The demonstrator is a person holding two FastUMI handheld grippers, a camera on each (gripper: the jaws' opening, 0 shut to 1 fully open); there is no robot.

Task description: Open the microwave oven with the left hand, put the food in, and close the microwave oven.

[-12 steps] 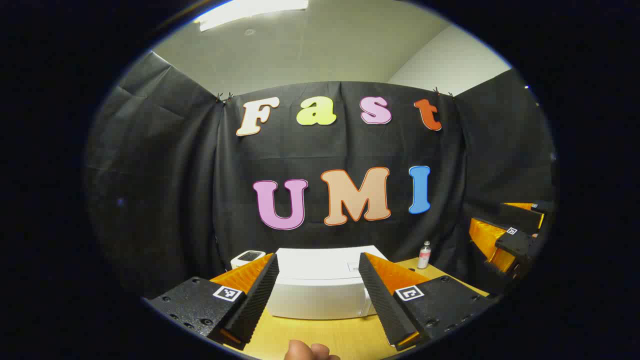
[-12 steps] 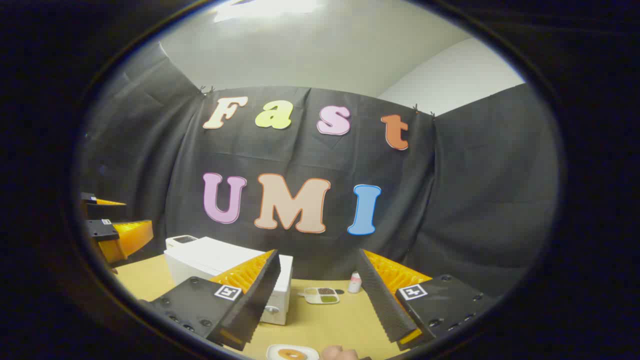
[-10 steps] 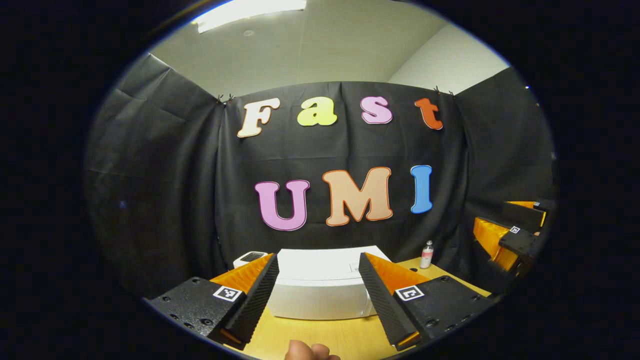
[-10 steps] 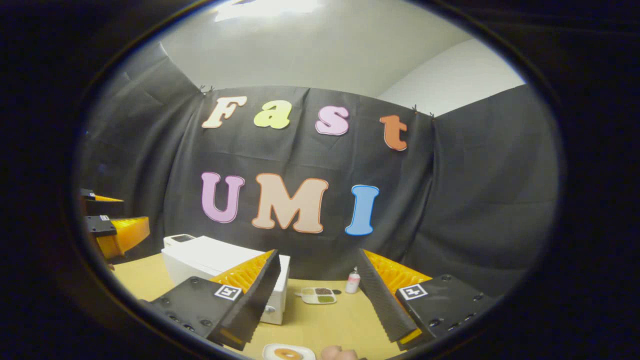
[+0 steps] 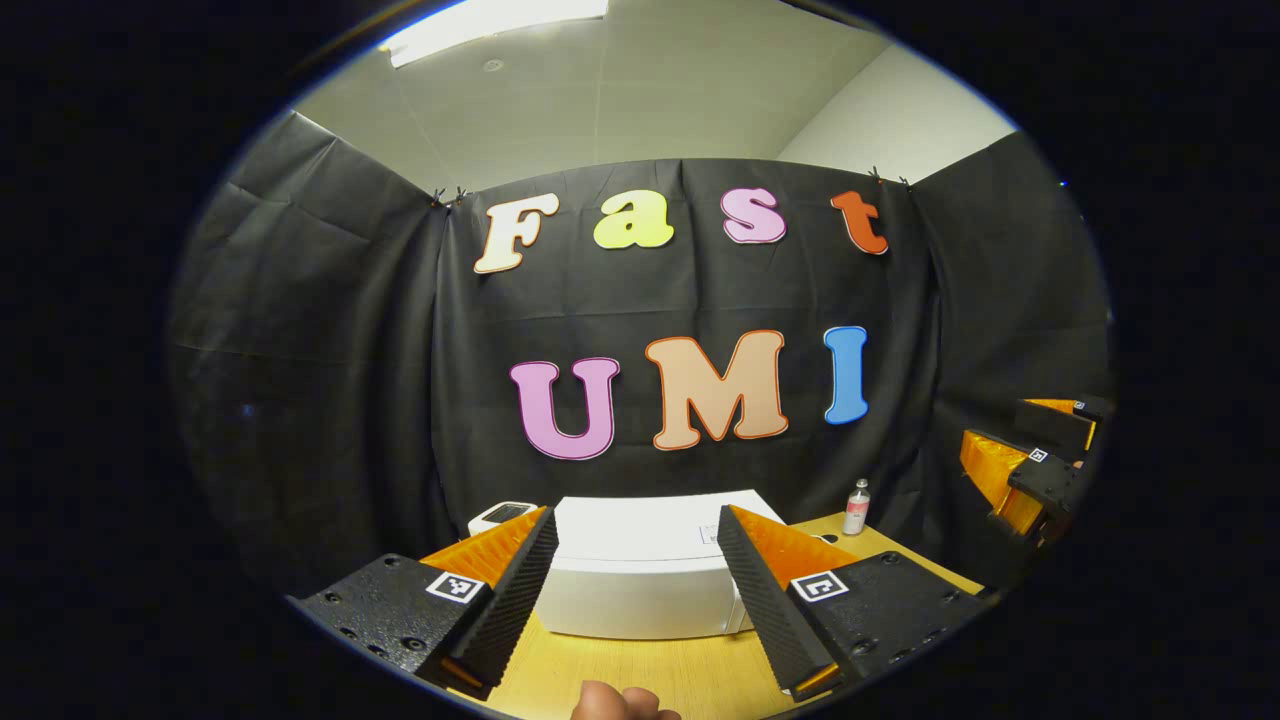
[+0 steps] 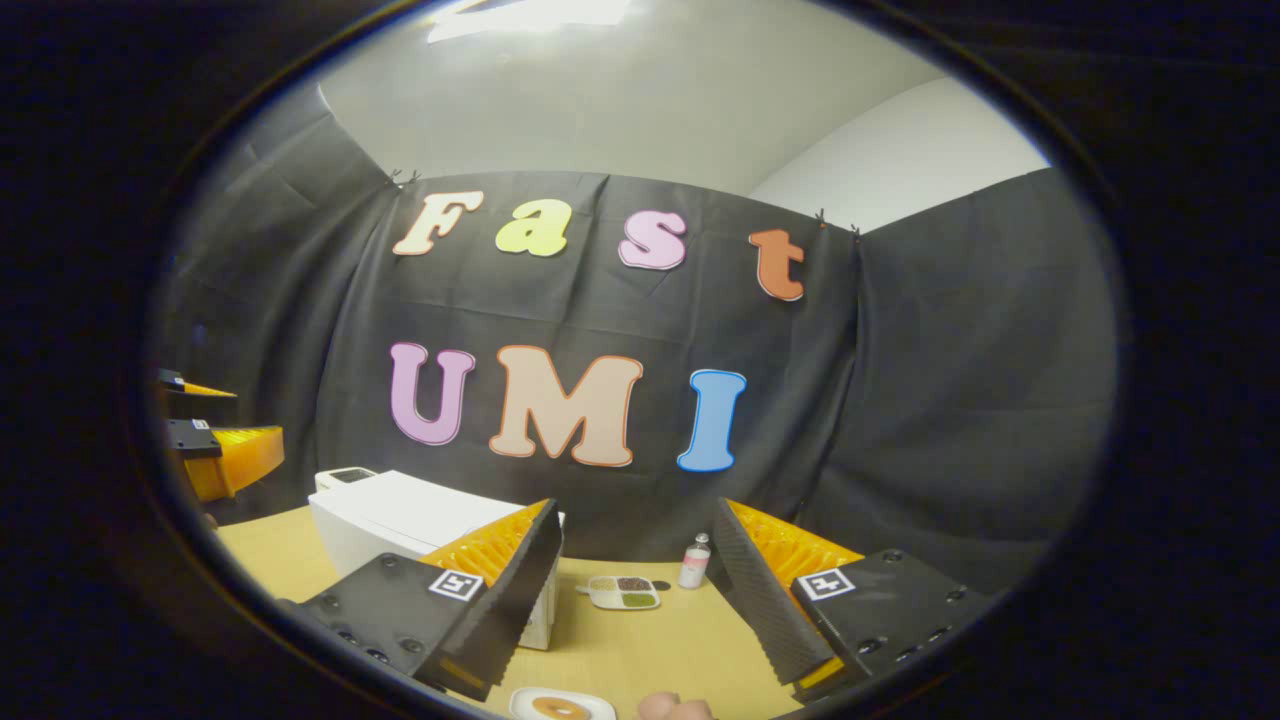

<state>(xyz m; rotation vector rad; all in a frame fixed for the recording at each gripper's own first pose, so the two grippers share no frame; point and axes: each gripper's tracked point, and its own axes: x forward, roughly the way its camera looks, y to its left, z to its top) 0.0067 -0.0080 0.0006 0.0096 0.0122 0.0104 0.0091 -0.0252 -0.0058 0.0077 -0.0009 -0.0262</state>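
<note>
A white microwave oven point(image 5: 640, 565) stands shut on the wooden table, straight ahead of my left gripper point(image 5: 632, 575), which is open and empty above the table. In the right gripper view the microwave oven point(image 6: 400, 520) sits to the left, partly behind a finger. My right gripper point(image 6: 635, 585) is open and empty too. A white plate with a round brown piece of food point(image 6: 560, 706) lies at the bottom edge, below that gripper. The left gripper point(image 6: 215, 445) shows at the far left of the right gripper view, the right gripper point(image 5: 1030, 455) at the far right of the left gripper view.
A small white divided dish with dark and green fillings point(image 6: 622, 592) and a small bottle point(image 6: 693, 562) stand near the back wall. The bottle point(image 5: 857, 507) is right of the microwave. A small white device point(image 5: 500, 515) sits behind the microwave's left corner. A person's fingers point(image 5: 620, 700) show at the bottom.
The right gripper has swung slightly to the right: microwave, dish and bottle slid left in its view. In the left gripper view the scene barely shifted and the other gripper moved a little right.
</note>
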